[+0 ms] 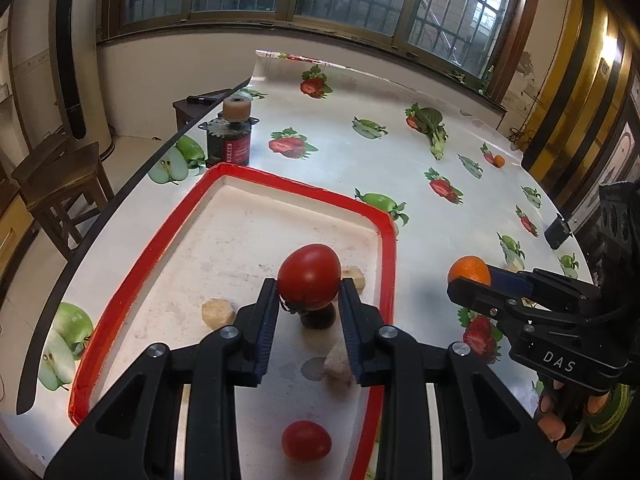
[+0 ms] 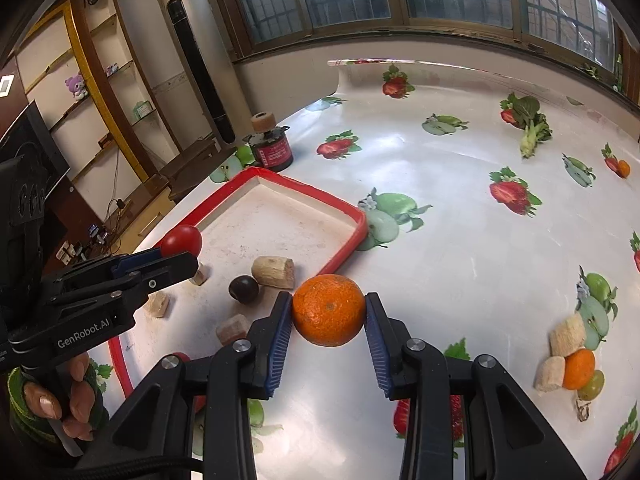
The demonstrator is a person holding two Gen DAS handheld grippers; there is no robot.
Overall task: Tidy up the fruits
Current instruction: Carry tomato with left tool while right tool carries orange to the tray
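Note:
My left gripper (image 1: pixel 309 286) is shut on a red tomato (image 1: pixel 309 276) and holds it above the red-rimmed tray (image 1: pixel 280 182). My right gripper (image 2: pixel 328 310) is shut on an orange (image 2: pixel 328 309) and holds it above the table just right of the tray's near corner (image 2: pixel 360 220). In the right wrist view the left gripper (image 2: pixel 180 252) with the tomato (image 2: pixel 182 240) is over the tray's left side. The tray holds a second tomato (image 1: pixel 306 445), a dark round fruit (image 2: pixel 243 289) and several beige chunks (image 2: pixel 273 271).
A dark can with a beige spool on top (image 1: pixel 229 140) stands behind the tray. At the right lie beige chunks (image 2: pixel 568 336), another orange (image 2: pixel 579 368) and a green grape (image 2: pixel 592 386). A vegetable (image 2: pixel 532 130) and a small orange (image 2: pixel 623 168) lie far back. The table's left edge is near the tray.

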